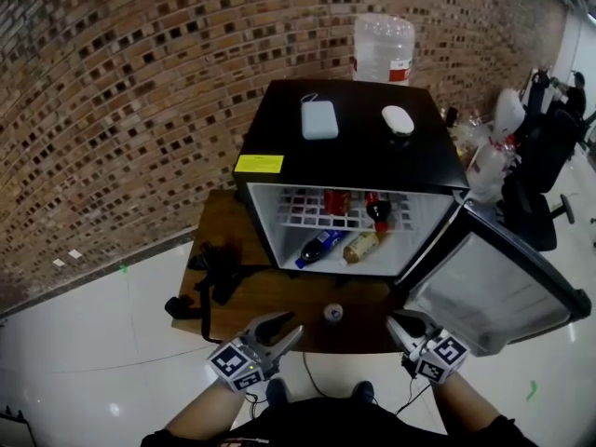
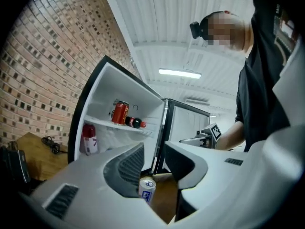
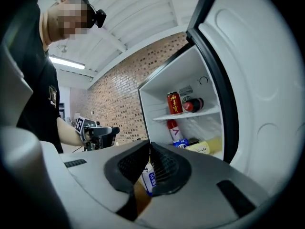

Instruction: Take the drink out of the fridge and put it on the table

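Small white-and-blue drink can (image 1: 332, 313) stands upright on the brown wooden table (image 1: 279, 298), near its front edge and just in front of the open black mini fridge (image 1: 354, 147). It appears to be out of the fridge and set down, so the placing step looks done. The left gripper (image 1: 287, 326) is just beside the can on the left, its jaws apart and aimed at it. In the left gripper view the can shows in the gap beyond the pads, untouched: released, not grasped. The right gripper (image 1: 399, 324) is near the table's front-right corner, by the swung-out white-lined door (image 1: 484, 287). Its jaws are closed together on nothing, likely parked clear of the door. Inside, a red can (image 1: 335, 200) and a dark red-capped bottle (image 1: 376, 209) sit on the white wire shelf (image 1: 298, 208); other bottles lie below. Judgement: only withdrawing the left gripper without tipping the can remains.
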A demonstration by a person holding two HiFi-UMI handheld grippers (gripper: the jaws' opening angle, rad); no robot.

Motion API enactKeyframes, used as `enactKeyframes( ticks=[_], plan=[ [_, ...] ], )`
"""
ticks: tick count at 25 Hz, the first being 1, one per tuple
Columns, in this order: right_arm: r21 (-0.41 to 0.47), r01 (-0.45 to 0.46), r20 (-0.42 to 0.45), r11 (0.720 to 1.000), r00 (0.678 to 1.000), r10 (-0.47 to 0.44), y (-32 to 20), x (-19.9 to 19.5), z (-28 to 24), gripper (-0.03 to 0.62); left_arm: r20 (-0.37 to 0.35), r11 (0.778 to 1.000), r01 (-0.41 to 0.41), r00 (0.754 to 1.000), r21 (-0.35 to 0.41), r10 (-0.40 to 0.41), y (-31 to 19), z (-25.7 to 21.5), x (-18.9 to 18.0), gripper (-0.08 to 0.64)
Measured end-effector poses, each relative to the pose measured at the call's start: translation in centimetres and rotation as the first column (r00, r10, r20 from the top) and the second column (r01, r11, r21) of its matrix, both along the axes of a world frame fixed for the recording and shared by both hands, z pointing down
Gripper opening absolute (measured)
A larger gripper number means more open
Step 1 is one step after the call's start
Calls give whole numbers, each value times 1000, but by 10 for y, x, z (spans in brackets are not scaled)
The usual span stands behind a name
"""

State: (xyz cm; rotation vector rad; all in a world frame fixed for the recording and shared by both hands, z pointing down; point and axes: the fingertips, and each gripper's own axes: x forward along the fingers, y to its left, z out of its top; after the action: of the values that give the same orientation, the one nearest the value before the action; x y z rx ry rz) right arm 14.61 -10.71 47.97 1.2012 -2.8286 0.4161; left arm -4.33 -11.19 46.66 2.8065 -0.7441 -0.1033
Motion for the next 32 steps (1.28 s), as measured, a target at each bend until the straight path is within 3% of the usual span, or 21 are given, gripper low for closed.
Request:
enactKeyframes(
  ticks=[3,5,10,14,32],
  plan=[
    [14,10,5,1000,1000,-10,8,-1,-20,5,-26,1000,15,1000,-8,-15,4,-24,-5,27],
    [8,23,10,1000,1000,-23,16,-5,-31,5,-39,999,26,999,-29,-27,7,-32,-9,0],
    [17,49,25,999,998,-49,29,-12,-50,3,-102,993,-9,995,-118,-4,24,-38,-18,0],
    [35,55,23,998,998,-55,35,-20,-60,3,-87,990,-8,996,-143,-5,32,-38,-23,0],
    [47,58,-6,997,998,-58,24,-21,-65,5,-65,995,-16,998,-98,10,24,-47,-17,0]
  ],
)
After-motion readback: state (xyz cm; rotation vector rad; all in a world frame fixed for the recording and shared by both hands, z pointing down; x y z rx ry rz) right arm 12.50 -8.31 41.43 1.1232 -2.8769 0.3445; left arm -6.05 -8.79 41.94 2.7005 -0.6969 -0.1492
